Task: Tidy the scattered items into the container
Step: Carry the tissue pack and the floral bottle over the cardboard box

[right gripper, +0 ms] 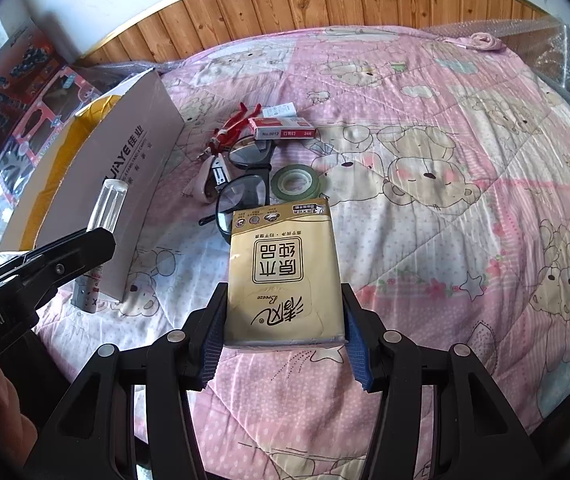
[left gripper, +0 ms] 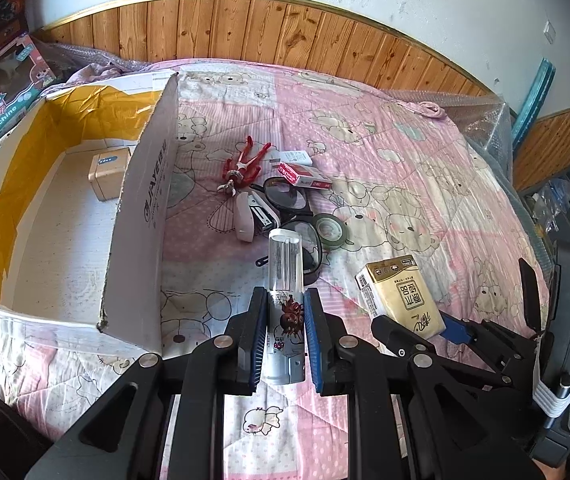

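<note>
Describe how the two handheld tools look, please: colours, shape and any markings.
Both are black, with angular frames, silver round rivets and blue ribbed pads on the fingers. The left tool bears white "Robot.AI" lettering, seen from the right wrist. The right tool, seen from the left wrist, carries a dark grey body with a green light.

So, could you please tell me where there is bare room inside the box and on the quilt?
The cardboard box floor is bare apart from a small beige box near its far wall. The quilt right of the tape roll is open. It is crowded around the glasses, stapler and red figure.
</note>
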